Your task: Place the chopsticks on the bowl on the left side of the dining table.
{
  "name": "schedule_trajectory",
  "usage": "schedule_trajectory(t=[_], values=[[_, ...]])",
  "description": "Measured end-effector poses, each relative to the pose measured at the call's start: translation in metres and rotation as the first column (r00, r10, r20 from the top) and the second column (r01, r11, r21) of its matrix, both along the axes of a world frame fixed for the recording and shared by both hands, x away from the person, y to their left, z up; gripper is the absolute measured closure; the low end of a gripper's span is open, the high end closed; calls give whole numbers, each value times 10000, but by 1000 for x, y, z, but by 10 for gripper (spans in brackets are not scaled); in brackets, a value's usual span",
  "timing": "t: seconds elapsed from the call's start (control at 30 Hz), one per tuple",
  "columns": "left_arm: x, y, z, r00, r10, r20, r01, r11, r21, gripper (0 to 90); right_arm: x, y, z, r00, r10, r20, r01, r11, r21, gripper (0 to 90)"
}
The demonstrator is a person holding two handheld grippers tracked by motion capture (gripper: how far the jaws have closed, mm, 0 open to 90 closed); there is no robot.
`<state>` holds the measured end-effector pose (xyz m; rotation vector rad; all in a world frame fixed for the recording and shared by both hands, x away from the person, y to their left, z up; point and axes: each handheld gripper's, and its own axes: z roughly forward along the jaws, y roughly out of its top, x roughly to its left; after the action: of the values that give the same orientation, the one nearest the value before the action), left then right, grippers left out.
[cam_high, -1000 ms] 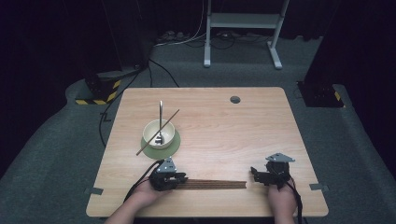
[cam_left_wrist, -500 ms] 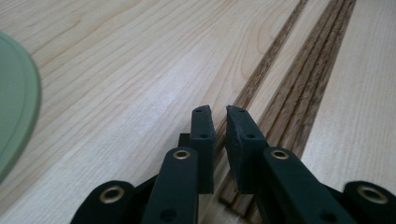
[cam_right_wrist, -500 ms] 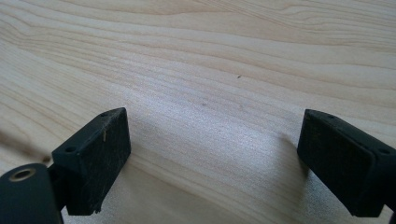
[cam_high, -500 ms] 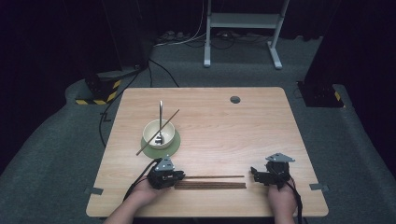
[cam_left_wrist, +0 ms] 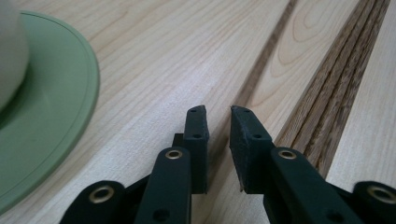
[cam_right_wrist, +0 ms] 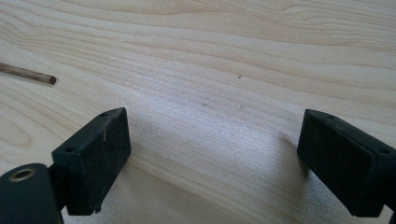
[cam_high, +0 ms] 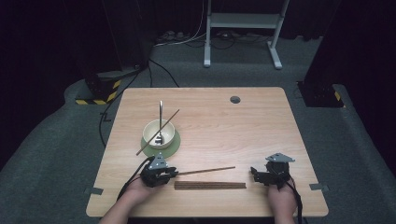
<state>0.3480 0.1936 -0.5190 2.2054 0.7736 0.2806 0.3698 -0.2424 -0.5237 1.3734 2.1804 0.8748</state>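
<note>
A single brown chopstick (cam_high: 208, 170) lies slanted on the wooden table (cam_high: 243, 126), just beyond a bundle of several chopsticks (cam_high: 210, 185). My left gripper (cam_high: 173, 173) sits at the stick's left end. In the left gripper view the chopstick (cam_left_wrist: 266, 51) runs down between the jaws of the left gripper (cam_left_wrist: 218, 112), which have just been opening; a narrow gap shows and the pads do not press on the stick. The bundle (cam_left_wrist: 336, 93) lies to its right. My right gripper (cam_high: 254, 171) rests beyond the bundle's right end; in its own view the right gripper (cam_right_wrist: 215, 140) stands wide open over bare wood, with a chopstick tip (cam_right_wrist: 28, 73) at the left.
A white bowl (cam_high: 159, 132) on a green saucer (cam_high: 173, 145) stands just beyond the left gripper, with a spoon (cam_high: 160, 116) upright in it and another chopstick (cam_high: 159, 132) leaning across it. The saucer (cam_left_wrist: 46, 116) is close on the left in the left gripper view. A round hole (cam_high: 235, 99) marks the table's far side.
One chopstick has come away from the bundle and its right end has swung toward the far side. The left gripper has shifted slightly toward the bowl. The right gripper has stayed put.
</note>
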Motion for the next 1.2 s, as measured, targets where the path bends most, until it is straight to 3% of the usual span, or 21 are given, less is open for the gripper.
schedule_trajectory(t=[0.17, 0.27, 0.37, 0.5, 0.87, 0.93, 1.2], values=[[1, 0, -1, 9998, -179, -114, 179, 9998, -61, 745, 0, 0, 0, 10000, 5, -1, -5, 10000, 2, 97], [0, -2, -2, 9996, -274, -62, 273, 9996, -105, 784, 0, 0, 0, 10000, -5, -11, 5, 10000, 13, 98], [0, -3, -2, 9998, -186, -30, 185, 9998, -75, 834, 0, 0, 0, 10000, -16, 26, 16, 10000, 0, 97], [0, -2, -1, 10000, -71, -9, 71, 9999, -112, 836, 0, 0, 0, 10000, -18, 41, 18, 10000, 1, 97], [-4, 5, 16, 9972, 433, 605, -369, 9940, -1027, 838, 0, 0, 0, 10000, -30, 55, 30, 10000, 2, 97], [-5, 5, 19, 9954, 634, 718, -539, 9903, -1281, 838, 0, 0, 0, 10000, -29, 43, 29, 10000, 5, 97], [-10, 9, 32, 9842, 1030, 1443, -801, 9845, -1563, 839, 0, 0, 0, 10000, -14, 37, 14, 10000, 2, 97]])
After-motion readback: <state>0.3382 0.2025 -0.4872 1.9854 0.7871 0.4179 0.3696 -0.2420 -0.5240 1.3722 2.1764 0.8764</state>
